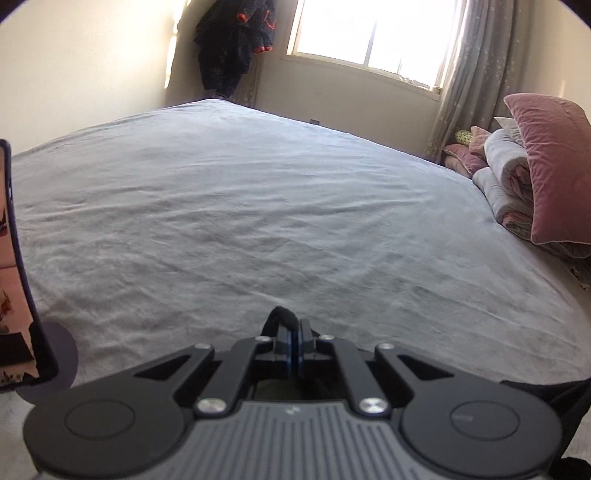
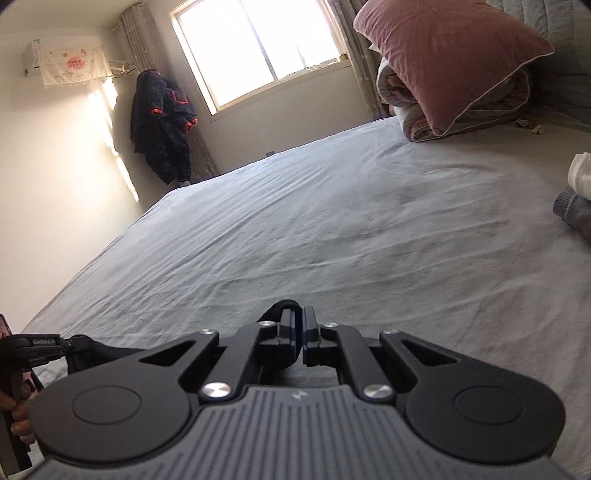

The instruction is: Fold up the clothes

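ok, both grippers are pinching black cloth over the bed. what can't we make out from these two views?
- Black cloth: both views show only a loop above the closed fingers; the gripper bodies hide the rest, so type and fold state are unknown.
- Left gripper in the right wrist view: cut off by the left edge.
- Folded pile: right wrist view, cut by the right edge.
- Window: blown out, nothing visible outside.

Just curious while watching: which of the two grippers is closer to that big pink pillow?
Probably the right. From the right gripper the pink pillow looms large, ahead and rightward. From the left gripper it sits smaller, at the far right edge.
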Demonstrator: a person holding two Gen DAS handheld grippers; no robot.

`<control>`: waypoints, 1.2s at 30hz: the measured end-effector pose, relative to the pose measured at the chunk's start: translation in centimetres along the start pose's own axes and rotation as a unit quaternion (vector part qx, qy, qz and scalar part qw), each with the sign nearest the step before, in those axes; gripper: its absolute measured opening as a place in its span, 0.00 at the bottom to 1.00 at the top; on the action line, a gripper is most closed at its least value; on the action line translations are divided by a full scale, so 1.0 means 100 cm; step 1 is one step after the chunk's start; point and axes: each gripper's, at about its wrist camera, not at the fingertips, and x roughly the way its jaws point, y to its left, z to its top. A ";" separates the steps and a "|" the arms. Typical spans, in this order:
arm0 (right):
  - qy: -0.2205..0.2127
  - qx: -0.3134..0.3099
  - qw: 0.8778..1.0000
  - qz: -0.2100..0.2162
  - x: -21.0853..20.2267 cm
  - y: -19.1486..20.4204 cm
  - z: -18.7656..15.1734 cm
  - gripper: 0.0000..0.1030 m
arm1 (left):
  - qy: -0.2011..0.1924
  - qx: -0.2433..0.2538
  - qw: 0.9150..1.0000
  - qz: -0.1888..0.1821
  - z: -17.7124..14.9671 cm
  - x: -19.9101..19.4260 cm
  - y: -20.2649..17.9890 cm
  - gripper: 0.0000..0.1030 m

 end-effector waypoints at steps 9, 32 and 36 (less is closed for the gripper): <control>-0.028 0.022 0.998 -0.048 -0.009 -0.027 0.017 0.04 | -0.015 -0.022 1.000 -0.008 0.001 -0.002 0.008 0.03; 0.100 -0.056 0.989 0.092 -0.054 0.009 -0.020 0.45 | 0.178 0.092 0.956 -0.215 -0.075 -0.063 -0.034 0.55; 0.128 -0.114 0.977 0.127 -0.056 0.030 -0.038 0.45 | 0.182 0.136 0.940 -0.253 -0.092 -0.082 -0.049 0.59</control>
